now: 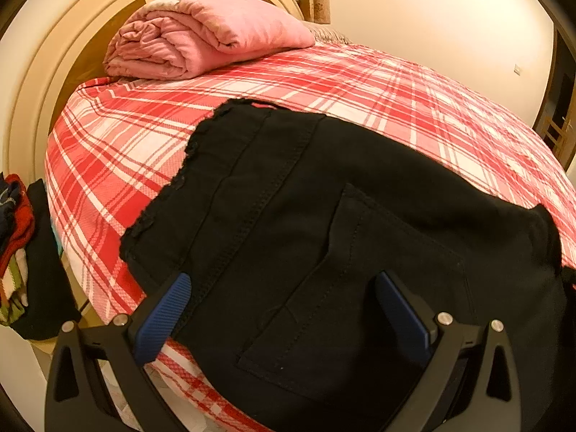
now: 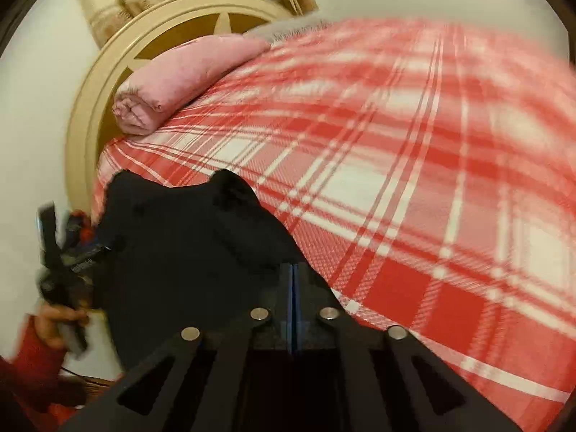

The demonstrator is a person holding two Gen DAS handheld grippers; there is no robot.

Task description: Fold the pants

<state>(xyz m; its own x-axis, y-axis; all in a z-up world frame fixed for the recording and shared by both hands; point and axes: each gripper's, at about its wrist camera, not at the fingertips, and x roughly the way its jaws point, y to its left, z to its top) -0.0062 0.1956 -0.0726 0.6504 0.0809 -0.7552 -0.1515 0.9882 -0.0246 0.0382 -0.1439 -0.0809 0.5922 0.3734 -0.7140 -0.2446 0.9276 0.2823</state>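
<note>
Black pants [image 1: 324, 216], one pair, lie folded on the plaid bed [image 1: 414, 100], reaching toward 6 o'clock in the left view. One pink blanket [image 1: 201, 36] sits at 11 o'clock. Left claw [image 1: 284, 309] stands apart over the pants; right claw [image 2: 292, 298] is pressed together, its tips at the pants' edge.

Black pants [image 1: 324, 216], folded, lying flat on bed, back pocket and stitched seams facing up, frayed hem edge at far left, spread directly ahead of left gripper [image 1: 284, 309], partly under its parted fingers
</note>
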